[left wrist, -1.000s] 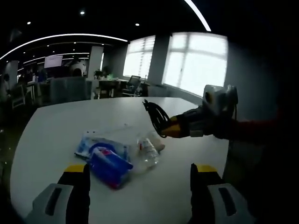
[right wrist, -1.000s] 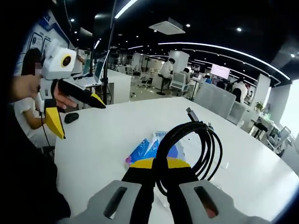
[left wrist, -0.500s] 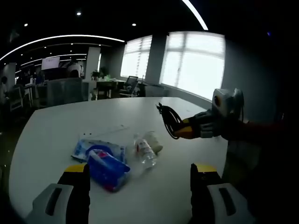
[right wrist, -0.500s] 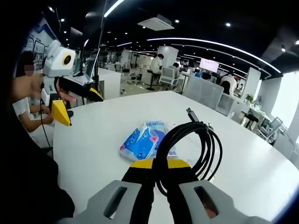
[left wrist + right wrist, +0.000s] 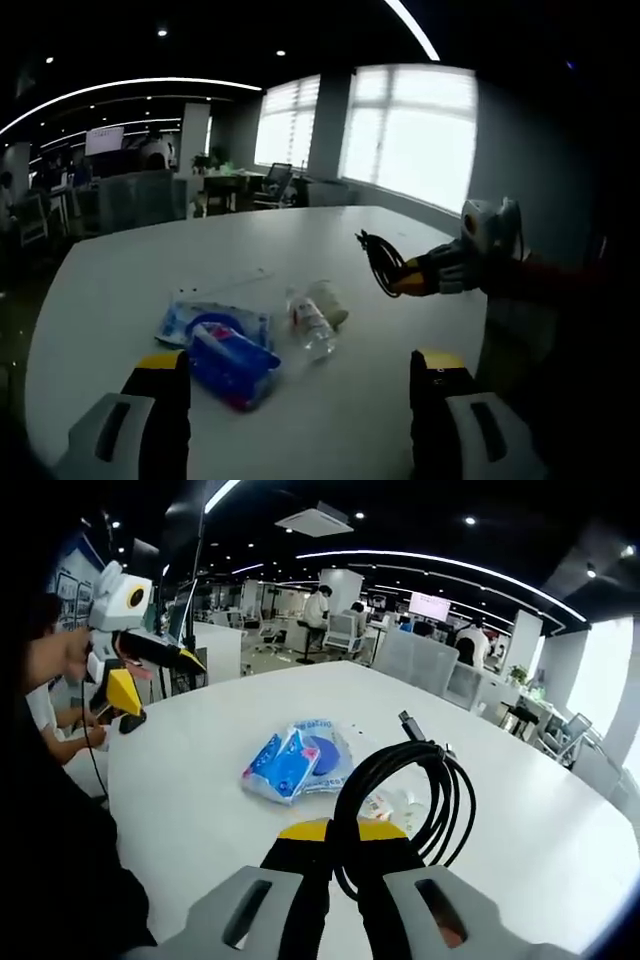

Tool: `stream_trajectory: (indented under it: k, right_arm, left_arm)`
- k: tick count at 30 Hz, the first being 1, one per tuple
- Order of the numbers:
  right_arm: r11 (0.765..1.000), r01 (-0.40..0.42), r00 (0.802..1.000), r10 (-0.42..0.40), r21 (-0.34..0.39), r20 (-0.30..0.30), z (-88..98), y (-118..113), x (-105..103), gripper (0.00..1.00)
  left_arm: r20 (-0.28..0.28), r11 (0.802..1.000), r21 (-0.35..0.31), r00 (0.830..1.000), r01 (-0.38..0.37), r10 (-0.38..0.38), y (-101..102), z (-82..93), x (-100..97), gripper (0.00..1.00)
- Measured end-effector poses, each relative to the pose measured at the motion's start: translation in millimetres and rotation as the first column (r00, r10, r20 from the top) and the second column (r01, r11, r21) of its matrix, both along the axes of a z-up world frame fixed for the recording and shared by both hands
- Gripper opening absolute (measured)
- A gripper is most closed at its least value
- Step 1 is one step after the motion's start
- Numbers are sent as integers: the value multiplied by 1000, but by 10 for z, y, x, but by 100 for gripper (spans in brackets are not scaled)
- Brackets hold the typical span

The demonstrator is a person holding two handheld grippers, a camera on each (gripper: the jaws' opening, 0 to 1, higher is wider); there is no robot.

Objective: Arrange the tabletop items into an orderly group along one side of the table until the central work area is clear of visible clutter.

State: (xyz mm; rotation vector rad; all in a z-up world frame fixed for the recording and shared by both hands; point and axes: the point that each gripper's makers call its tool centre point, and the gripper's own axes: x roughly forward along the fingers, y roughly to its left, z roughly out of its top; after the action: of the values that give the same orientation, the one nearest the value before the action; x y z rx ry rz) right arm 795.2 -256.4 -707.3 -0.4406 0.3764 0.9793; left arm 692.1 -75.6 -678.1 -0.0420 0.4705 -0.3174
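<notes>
In the right gripper view, our right gripper (image 5: 331, 832) has its yellow-tipped jaws pressed together on a coiled black cable (image 5: 415, 798), which loops up and to the right of the tips above the white table (image 5: 200, 800). The cable's plug end sticks up at the top of the coil. On the table beyond the coil lie a blue-and-white packet (image 5: 285, 763), with a second flat blue-printed packet (image 5: 325, 755) just behind it, and a clear plastic bottle (image 5: 392, 803) partly hidden by the cable. At the far left of this view we see our left gripper (image 5: 140, 665), its jaws spread apart, held in a hand (image 5: 55, 660) above the table edge.

In the left gripper view, our left gripper's (image 5: 300, 365) two jaws rise wide apart at the bottom with nothing between them. Past them on the table (image 5: 150, 270) lie the blue packet (image 5: 230, 355), the flat packet (image 5: 215, 318) touching it on the far side, and the clear bottle (image 5: 313, 320) just to the right. Further right, the right gripper (image 5: 405, 280) holds the cable (image 5: 380, 262) in the air, well apart from the packets.
</notes>
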Motion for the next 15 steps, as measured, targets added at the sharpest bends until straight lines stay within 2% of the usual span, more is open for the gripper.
stream_trajectory:
  k: [6, 15]
  right_arm:
    - [1000, 15, 1000, -15, -2, -6, -19, -90, 20, 2]
    - [998, 31, 999, -32, -46, -23, -162, -267, 33, 2]
  left_arm:
    - [-6, 1000, 4, 1000, 3, -3, 0, -1, -7, 91]
    - [-3, 1000, 4, 1000, 5, -5, 7, 18, 13, 93]
